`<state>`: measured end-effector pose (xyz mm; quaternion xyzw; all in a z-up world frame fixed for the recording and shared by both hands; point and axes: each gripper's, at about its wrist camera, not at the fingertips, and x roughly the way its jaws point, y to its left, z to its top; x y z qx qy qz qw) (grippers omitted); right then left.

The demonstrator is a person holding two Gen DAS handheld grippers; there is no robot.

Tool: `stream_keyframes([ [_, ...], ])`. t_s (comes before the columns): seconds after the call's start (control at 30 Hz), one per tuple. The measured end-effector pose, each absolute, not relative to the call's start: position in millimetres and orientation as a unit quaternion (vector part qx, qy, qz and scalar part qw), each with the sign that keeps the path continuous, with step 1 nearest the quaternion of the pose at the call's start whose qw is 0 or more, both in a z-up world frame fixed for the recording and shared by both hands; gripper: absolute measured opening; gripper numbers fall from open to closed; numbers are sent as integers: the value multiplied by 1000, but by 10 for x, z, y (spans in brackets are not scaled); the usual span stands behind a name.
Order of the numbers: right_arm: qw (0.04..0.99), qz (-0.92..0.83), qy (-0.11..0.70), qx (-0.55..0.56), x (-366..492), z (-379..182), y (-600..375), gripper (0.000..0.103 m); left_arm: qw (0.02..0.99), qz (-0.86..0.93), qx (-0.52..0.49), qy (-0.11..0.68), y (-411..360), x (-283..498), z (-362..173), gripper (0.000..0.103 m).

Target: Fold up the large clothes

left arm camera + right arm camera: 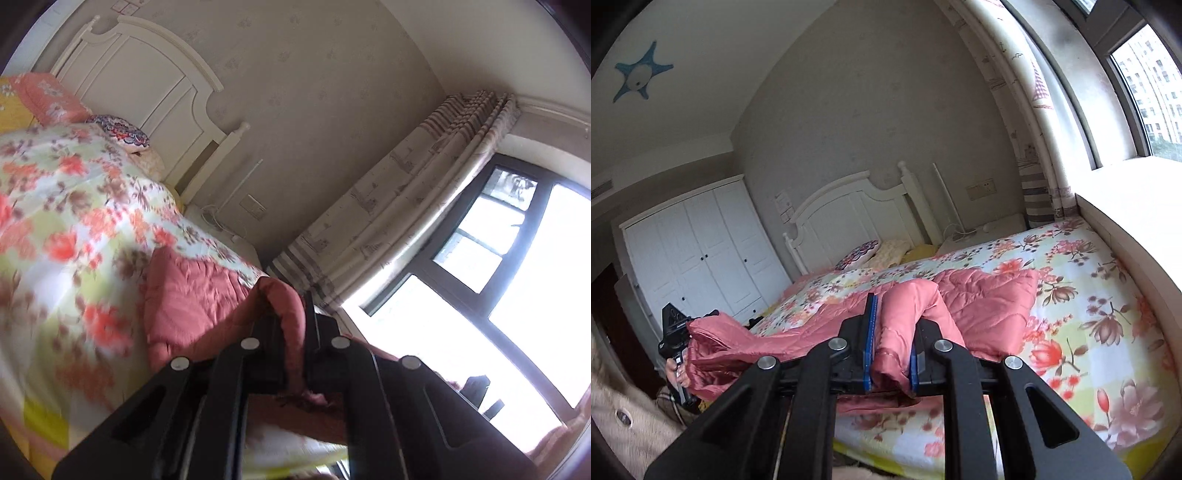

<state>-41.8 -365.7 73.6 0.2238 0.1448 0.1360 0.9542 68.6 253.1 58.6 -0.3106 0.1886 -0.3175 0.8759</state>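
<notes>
A large pink quilted garment lies across the floral bedspread and hangs off the bed's near edge. My right gripper is shut on a bunched fold of the pink garment, which bulges up between its blue pads. In the left wrist view my left gripper is shut on another edge of the pink garment, lifted above the bed. The right wrist view also shows the left gripper at the far left, a hand on it, pink cloth trailing from it.
A white headboard and pillows stand at the bed's far end. A white wardrobe is to the left. A window ledge and curtain run along the bed's right side. A beige fuzzy sleeve shows at lower left.
</notes>
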Motion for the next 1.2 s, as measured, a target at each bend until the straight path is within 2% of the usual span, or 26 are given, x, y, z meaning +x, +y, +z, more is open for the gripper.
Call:
stream_keyframes([
  [0.13, 953, 86, 168, 238, 509, 890, -3837, 15, 888, -280, -297, 213, 2306, 1681, 800, 8],
  [0.23, 940, 63, 206, 264, 1315, 805, -4021, 15, 888, -239, -307, 246, 2192, 2492, 779, 8],
  [0.33, 928, 24, 249, 275, 2029, 575, -4190, 15, 886, -186, -304, 296, 1998, 3270, 562, 8],
  [0.5, 891, -56, 349, 286, 3021, -130, -4393, 15, 885, -108, -256, 374, 1669, 4256, -55, 8],
  [0.6, 873, -91, 389, 280, 3271, -543, -4424, 13, 878, -85, -243, 403, 1573, 4542, -454, 9],
  [0.7, 870, -98, 395, 280, 3290, -704, -4407, 10, 872, -87, -247, 413, 1571, 4640, -674, 11],
  [0.9, 853, -52, 370, 364, 3185, -815, -4608, 11, 874, -95, -240, 412, 1566, 4663, -698, 13],
  [1.03, 847, -20, 335, 412, 3083, -787, -4662, 17, 861, -131, -301, 388, 1710, 4544, -724, 21],
  [1.07, 845, -11, 327, 423, 3055, -791, -4682, 21, 856, -138, -318, 383, 1754, 4531, -730, 23],
  [1.1, 843, -2, 320, 432, 3038, -783, -4694, 30, 853, -144, -329, 380, 1787, 4518, -717, 27],
  [1.13, 841, 15, 312, 441, 3017, -758, -4706, 36, 851, -148, -334, 378, 1810, 4503, -675, 37],
  [1.17, 839, 34, 304, 449, 2993, -720, -4715, 54, 851, -151, -338, 373, 1836, 4470, -614, 45],
  [1.2, 839, 53, 292, 457, 2961, -659, -4727, 83, 856, -148, -340, 359, 1876, 4411, -523, 66],
])
